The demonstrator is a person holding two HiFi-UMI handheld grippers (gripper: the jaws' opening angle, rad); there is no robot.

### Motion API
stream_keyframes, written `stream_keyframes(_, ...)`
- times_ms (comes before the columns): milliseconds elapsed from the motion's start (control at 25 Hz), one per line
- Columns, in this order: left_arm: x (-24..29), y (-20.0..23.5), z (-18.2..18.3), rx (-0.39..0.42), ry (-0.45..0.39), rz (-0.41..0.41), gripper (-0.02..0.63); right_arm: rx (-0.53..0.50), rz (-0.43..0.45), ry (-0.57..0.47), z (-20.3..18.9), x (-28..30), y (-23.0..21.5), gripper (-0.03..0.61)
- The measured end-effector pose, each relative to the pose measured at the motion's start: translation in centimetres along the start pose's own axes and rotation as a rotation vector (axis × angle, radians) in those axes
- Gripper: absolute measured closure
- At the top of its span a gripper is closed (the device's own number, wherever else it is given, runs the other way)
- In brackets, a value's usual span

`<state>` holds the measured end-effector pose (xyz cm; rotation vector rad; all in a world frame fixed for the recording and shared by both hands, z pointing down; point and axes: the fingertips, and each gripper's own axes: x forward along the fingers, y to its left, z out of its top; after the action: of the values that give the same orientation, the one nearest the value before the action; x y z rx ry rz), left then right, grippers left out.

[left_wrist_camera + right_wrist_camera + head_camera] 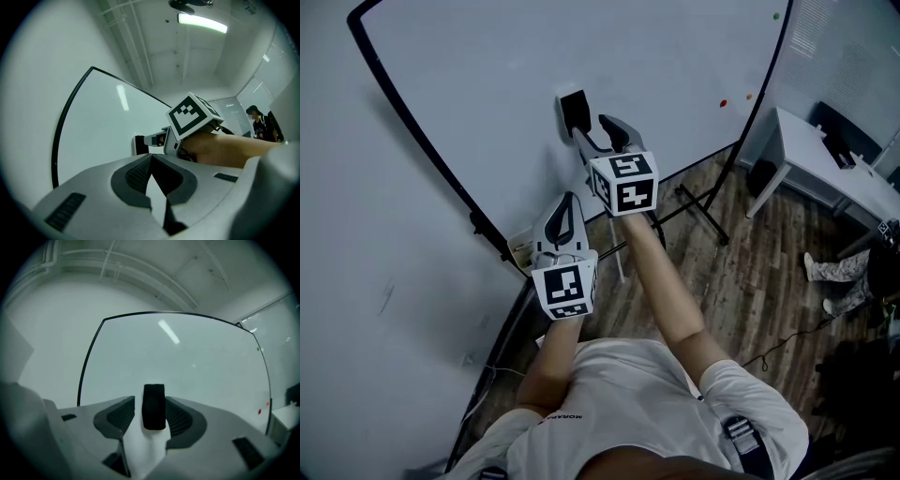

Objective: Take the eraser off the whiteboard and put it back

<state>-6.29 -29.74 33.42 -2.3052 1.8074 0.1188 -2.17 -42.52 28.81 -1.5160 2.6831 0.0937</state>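
Left gripper (pixel 150 158) closed, empty, right gripper (pixel 592 126) parted round eraser (pixel 153 406) on whiteboard (pixel 469 84), slim gap beside it, bare board around

- The whiteboard (pixel 487 75) ran off the head view's top edge.
- The right gripper (pixel 589 126) covered the eraser's (pixel 573 108) lower edge there.
- Coloured dots (pixel 723 103) on the board were too small to identify.
- A person (pixel 836 272) at the right edge showed only legs.

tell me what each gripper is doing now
left tongs: closed, empty
right tongs: open, eraser between them, not gripped yet
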Motion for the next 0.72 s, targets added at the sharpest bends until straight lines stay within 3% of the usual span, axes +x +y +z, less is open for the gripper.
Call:
stream_keyframes(120,-0.1,-0.1,0.1,-0.011,-0.002,-0.003,0.611,-0.004,-0.004,-0.009,0.2,-0.8,0.1,0.383)
stream_keyframes(320,-0.4,-0.6,0.0,-0.001,-0.002,-0.009,0.611,-0.01,-0.031,-0.04,0.5,-2.4,0.1,0.485)
stream_keyframes(720,-0.7,-1.4,0.2,-0.013,0.0,-0.023,0.611,-0.002,-0.016,-0.071,1.1,-4.9,0.8,0.535)
